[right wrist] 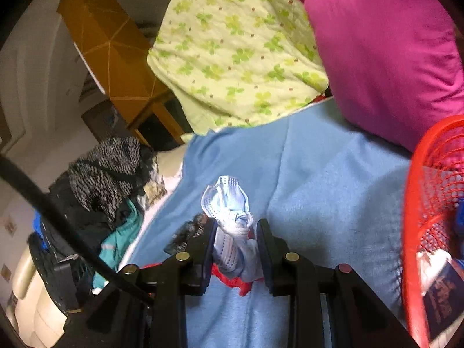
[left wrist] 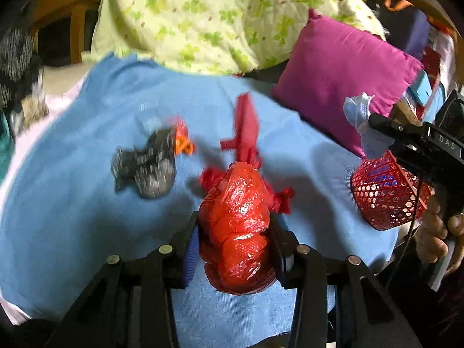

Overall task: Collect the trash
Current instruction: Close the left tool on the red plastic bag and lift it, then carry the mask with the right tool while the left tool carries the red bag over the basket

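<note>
Red knotted bag (left wrist: pixel 236 226), lengthwise, seemingly away

From the left wrist we look forward and steeply down along the left gripper (left wrist: pixel 234 240), close above the blue cloth (left wrist: pixel 87 217); the red mesh basket (left wrist: pixel 388 194) sits at three o'clock, the magenta pillow (left wrist: pixel 342 78) at one, the clover-print quilt (left wrist: pixel 203 14) at twelve; the right gripper (left wrist: pixel 374 121) enters at three. From the right wrist we look along its own fingers (right wrist: pixel 236 240) at a shallower tilt, just as near the cloth (right wrist: pixel 319 174); quilt (right wrist: pixel 232 52) at twelve, pillow (right wrist: pixel 385 52) at two, basket (right wrist: pixel 429 203) at three. Both views share cloth, quilt, pillow and basket.
</note>
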Demonstrator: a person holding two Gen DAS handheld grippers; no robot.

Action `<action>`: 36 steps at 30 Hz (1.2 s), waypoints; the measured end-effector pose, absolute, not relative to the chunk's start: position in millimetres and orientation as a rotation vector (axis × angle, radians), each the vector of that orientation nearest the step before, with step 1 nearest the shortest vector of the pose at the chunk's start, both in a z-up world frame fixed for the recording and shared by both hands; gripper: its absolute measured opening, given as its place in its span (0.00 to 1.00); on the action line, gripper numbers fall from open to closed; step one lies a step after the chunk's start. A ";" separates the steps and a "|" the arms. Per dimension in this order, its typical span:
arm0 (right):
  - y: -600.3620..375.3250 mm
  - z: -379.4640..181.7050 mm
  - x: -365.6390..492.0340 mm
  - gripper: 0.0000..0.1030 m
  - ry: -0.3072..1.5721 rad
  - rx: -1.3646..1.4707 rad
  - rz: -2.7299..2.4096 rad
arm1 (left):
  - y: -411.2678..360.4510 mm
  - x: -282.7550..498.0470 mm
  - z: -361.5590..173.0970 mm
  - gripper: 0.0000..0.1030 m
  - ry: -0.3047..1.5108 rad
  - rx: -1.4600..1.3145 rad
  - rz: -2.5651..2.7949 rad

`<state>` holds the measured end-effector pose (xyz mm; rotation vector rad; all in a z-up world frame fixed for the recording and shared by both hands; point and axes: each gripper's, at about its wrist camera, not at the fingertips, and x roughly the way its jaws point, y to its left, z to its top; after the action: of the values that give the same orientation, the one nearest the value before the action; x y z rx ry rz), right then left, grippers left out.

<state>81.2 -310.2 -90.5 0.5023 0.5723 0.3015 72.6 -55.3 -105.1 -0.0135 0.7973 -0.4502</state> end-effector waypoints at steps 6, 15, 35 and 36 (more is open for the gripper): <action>-322.8 -67.3 28.8 0.29 0.503 0.511 0.245 | -65.3 61.2 -71.1 0.43 0.733 0.014 -0.491; -366.3 -22.6 -27.7 0.29 0.402 0.501 0.133 | -64.2 76.7 -17.8 0.44 0.631 0.040 -0.514; -432.5 5.7 -99.5 0.29 0.259 0.541 -0.042 | -87.7 46.1 117.1 0.44 0.326 0.084 -0.609; -436.5 6.2 -103.2 0.29 0.254 0.548 -0.050 | -96.0 43.5 115.9 0.44 0.330 0.075 -0.629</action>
<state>-103.2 -436.5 6.2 0.5477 0.2540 -0.0504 43.5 -96.0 115.9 0.0751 0.3299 -0.6294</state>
